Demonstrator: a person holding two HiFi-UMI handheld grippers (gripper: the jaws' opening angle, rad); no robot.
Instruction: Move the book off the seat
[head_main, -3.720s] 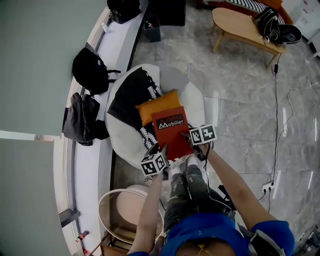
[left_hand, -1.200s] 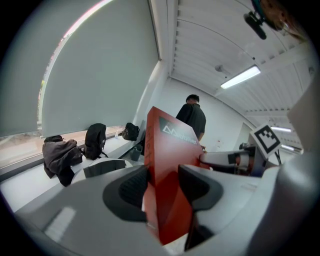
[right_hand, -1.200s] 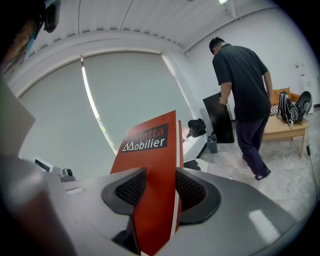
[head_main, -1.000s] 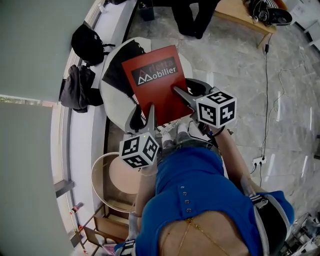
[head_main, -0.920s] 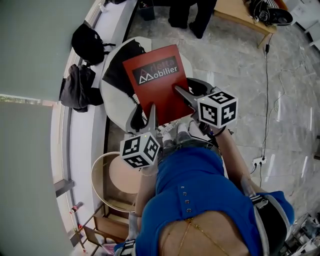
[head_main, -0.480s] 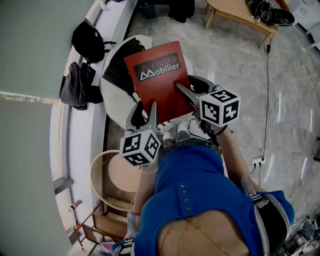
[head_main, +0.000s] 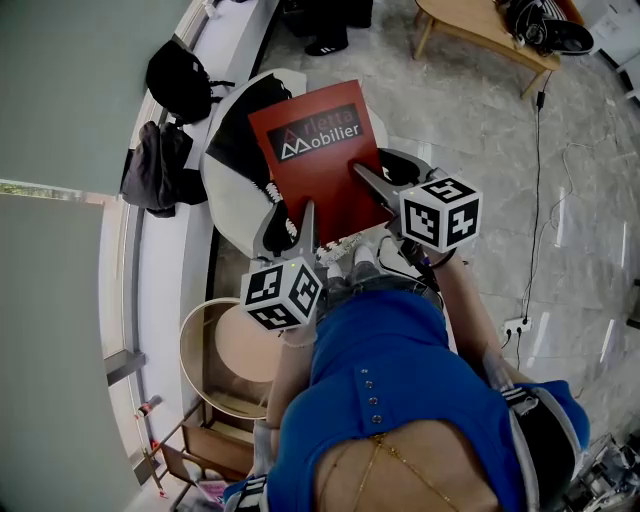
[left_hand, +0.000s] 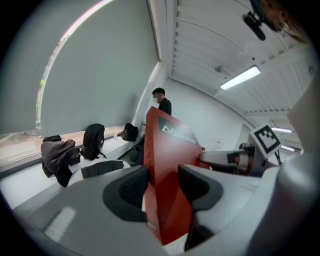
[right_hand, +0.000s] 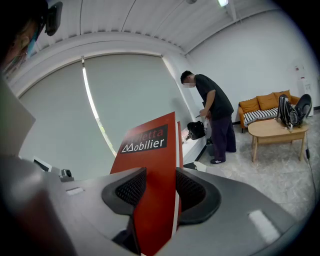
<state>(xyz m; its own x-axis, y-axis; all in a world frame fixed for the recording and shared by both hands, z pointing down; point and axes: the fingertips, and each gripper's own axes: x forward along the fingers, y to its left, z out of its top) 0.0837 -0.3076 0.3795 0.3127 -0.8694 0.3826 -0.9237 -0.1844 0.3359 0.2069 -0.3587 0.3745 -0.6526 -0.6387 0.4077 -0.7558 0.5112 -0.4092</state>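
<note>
Over the seat (head_main: 232, 215), the book (head_main: 320, 150) is held up off it, tilted. Left claw (head_main: 290, 225) is clamped on its near left edge, and right claw (head_main: 378, 180) is clamped on its right edge.

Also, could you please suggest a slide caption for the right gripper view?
Right tool clamped on the red rectangular book, a dark-clothed person standing beyond.

Black backpack (head_main: 180, 78) sits near what seems a grey jacket (head_main: 152, 180).
</note>
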